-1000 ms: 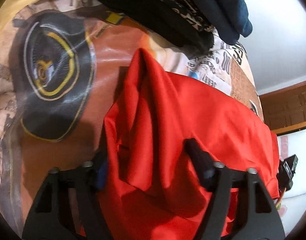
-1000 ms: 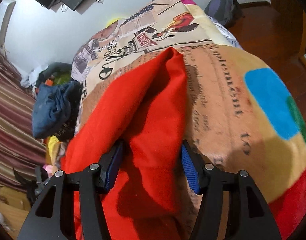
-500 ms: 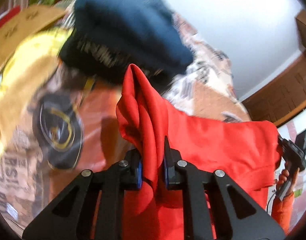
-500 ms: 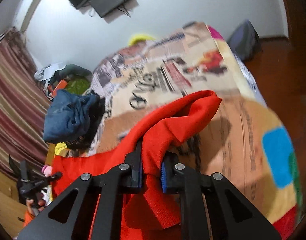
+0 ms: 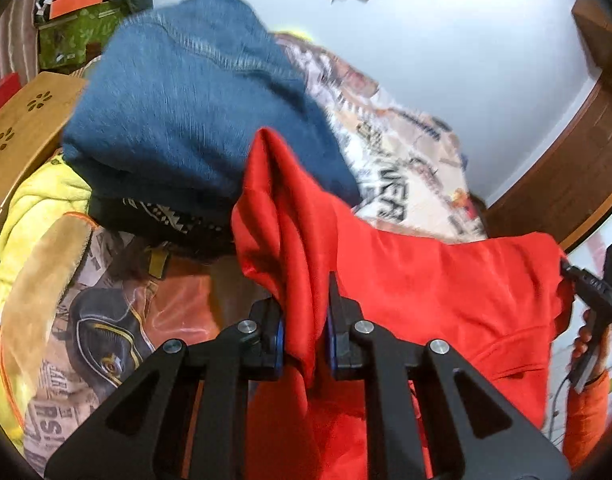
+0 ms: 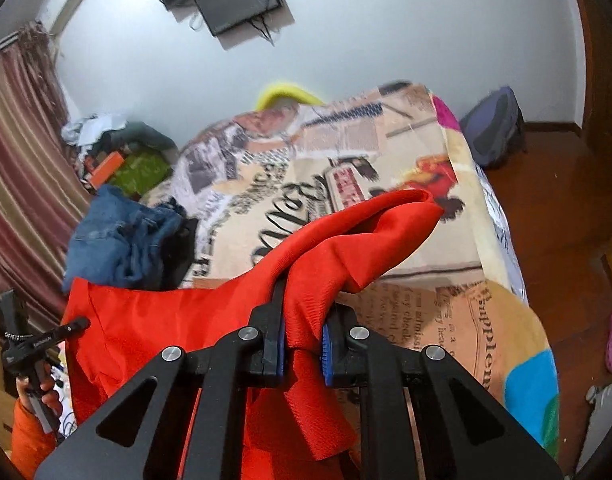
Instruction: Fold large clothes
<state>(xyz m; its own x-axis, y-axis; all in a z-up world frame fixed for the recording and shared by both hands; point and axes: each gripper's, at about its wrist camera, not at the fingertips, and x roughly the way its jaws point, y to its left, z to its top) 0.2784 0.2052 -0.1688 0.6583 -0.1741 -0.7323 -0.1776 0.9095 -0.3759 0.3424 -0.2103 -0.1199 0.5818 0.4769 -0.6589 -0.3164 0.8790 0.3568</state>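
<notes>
Red cloth point(image 5: 426, 280) is bunching between the left gripper point(image 5: 305, 340), whose jaws are clamping one corner above the printed bedspread point(image 5: 406, 168). Right view: the right gripper point(image 6: 302, 344) is pinching the opposite corner, the garment sagging between. Lift step appears underway; next likely needs spreading it flat before folding.

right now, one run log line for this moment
step: lift red garment off bed | left claw: shut on garment | right claw: shut on garment
</notes>
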